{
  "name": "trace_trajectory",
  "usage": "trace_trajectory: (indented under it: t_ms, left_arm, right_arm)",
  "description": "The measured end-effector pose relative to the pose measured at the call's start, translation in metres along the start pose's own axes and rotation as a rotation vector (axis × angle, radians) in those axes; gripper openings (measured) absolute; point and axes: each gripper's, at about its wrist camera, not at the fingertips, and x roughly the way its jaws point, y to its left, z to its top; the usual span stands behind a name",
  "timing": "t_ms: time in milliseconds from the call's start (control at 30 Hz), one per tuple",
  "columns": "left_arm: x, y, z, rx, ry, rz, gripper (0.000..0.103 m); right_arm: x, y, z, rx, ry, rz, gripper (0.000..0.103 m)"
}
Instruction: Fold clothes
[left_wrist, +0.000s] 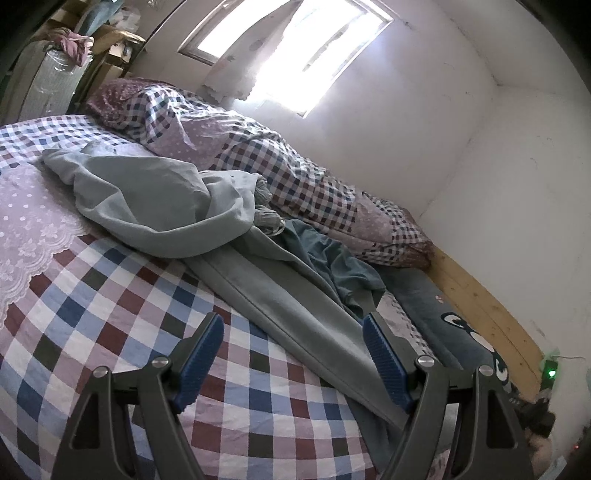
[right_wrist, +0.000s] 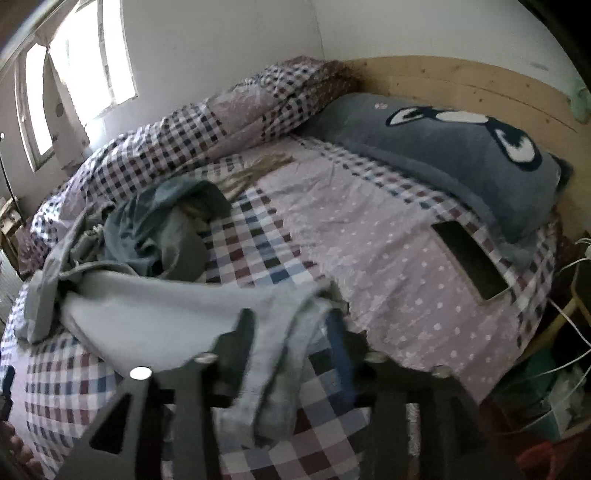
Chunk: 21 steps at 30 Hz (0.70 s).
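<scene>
Lying crumpled on the checked patchwork bedsheet (left_wrist: 110, 295), pale grey-green fleece garment (left_wrist: 155, 195) trails one long edge near. Left gripper (left_wrist: 293, 334) spread wide, nothing gripped. Right gripper (right_wrist: 291, 332) parted; garment's hem lies loose between its blurred fingers (right_wrist: 242, 332), pads not pressing.

In the right wrist view the right gripper (right_wrist: 291, 325) is smearing with motion blur, so whether its fingers are pressing the pale grey garment (right_wrist: 177, 306) lying between them is not showing clearly. The lower end of that garment is running out of sight behind the gripper's dark frame, and a darker blue garment (right_wrist: 155, 221) is lying partly buried under it. In the left wrist view the window (left_wrist: 295, 48) is glaring white, the cartoon pillow (left_wrist: 454, 328) is being cut off by the left gripper (left_wrist: 293, 325), and the cluttered shelves (left_wrist: 74, 40) are sitting too small to read.
</scene>
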Motion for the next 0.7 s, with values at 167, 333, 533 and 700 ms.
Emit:
trace_trajectory:
  t_ms: [167,333,533,700]
  left_arm:
    - [-0.004,0.005,0.009,-0.006,-0.025,0.0,0.082]
    - [-0.011,0.013,0.02,0.003,-0.061,0.011,0.082]
    - [-0.015,0.032,0.036,-0.034,-0.09,0.017,0.084]
    - [-0.007,0.052,0.043,-0.107,-0.079,0.021,0.084]
  right_arm:
    - [-0.028,0.02,0.02,0.008,-0.051,0.051,0.053]
    - [-0.029,0.091,0.039,-0.067,-0.074,0.205,0.064]
    - [0.0,0.2,0.051,-0.175,-0.039,0.372,0.07]
    - [0.048,0.301,0.056,-0.31,0.015,0.471,0.075]
